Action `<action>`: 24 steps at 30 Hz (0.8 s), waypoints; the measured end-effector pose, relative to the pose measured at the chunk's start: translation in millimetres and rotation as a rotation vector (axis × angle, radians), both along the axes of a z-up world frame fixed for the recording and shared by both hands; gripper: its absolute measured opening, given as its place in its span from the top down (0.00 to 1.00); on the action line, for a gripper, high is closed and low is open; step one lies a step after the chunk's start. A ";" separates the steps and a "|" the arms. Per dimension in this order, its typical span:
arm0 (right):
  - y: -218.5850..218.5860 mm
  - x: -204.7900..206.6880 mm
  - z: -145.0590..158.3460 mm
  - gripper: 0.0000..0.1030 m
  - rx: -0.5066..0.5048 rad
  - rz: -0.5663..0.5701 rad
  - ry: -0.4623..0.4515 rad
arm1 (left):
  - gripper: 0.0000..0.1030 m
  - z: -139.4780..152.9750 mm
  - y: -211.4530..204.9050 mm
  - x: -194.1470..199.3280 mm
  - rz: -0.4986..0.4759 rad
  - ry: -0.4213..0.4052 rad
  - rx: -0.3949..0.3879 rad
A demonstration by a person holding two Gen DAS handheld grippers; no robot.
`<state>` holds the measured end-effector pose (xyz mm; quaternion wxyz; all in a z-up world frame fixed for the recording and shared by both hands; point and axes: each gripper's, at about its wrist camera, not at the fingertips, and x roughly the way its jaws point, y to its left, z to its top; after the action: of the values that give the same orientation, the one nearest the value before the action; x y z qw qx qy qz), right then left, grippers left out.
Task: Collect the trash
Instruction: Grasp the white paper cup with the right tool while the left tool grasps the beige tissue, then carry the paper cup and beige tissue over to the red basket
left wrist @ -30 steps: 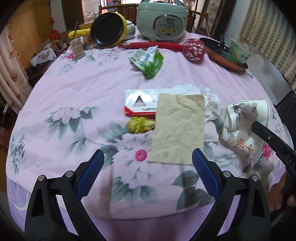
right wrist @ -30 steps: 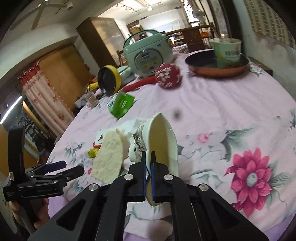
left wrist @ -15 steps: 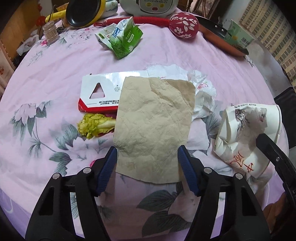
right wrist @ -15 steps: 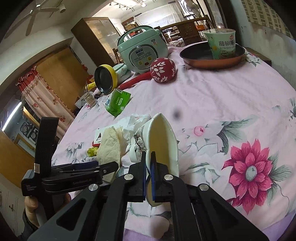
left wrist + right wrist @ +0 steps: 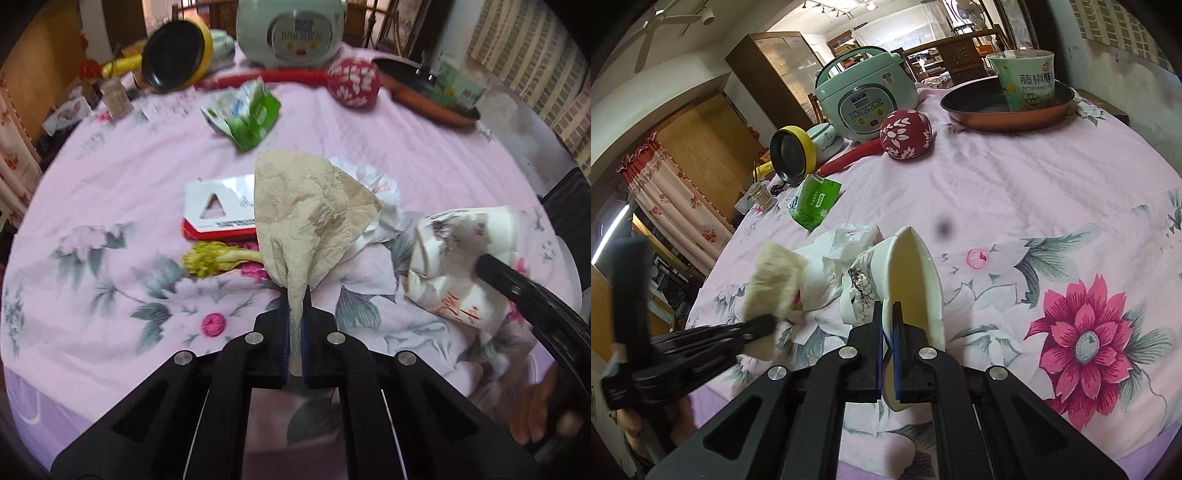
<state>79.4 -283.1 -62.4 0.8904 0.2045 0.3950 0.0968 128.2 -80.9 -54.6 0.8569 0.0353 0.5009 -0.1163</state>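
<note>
My left gripper (image 5: 294, 295) is shut on the near edge of a brown paper napkin (image 5: 306, 218), which stands lifted off the pink flowered tablecloth (image 5: 110, 192). It also shows in the right wrist view (image 5: 772, 273). My right gripper (image 5: 887, 314) is shut on the rim of a crushed white paper cup (image 5: 912, 273), seen at the right in the left wrist view (image 5: 461, 266). On the cloth lie a red and white carton (image 5: 218, 210), a yellow-green vegetable scrap (image 5: 214, 258), crumpled white tissue (image 5: 376, 206) and a green wrapper (image 5: 247, 114).
At the table's far side stand a rice cooker (image 5: 291, 33), a yellow-rimmed pan (image 5: 173, 55), a red massage hammer (image 5: 351, 83) and a copper pan (image 5: 424, 96) holding a green noodle cup (image 5: 1027, 81). A small glass jar (image 5: 116, 98) sits far left.
My left gripper has closed on the napkin's near edge and raised it, bunching the flat sheet. My right gripper still holds the paper cup in about the same place.
</note>
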 end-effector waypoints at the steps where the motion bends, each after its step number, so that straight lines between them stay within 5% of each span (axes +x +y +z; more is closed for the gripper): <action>1: -0.1 0.5 -0.2 0.95 -0.001 0.000 0.000 | 0.94 7.6 5.5 -8.1 0.006 -0.025 -0.008; 6: 0.4 2.3 -2.3 0.94 -0.016 -0.008 0.005 | 0.94 36.2 51.0 -52.5 0.109 -0.147 -0.021; 16: 38.7 8.4 -20.5 0.95 -0.100 0.090 0.083 | 0.94 37.2 140.1 -111.2 0.252 -0.133 -0.090; 24: 41.0 -21.0 9.6 0.96 -0.059 0.020 0.006 | 0.95 45.8 174.4 -140.4 0.282 -0.175 -0.122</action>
<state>58.4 -242.1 -52.8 0.8939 0.1744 0.4023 0.0931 -12.2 93.6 -8.8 0.9056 -0.0773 0.4165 -0.0215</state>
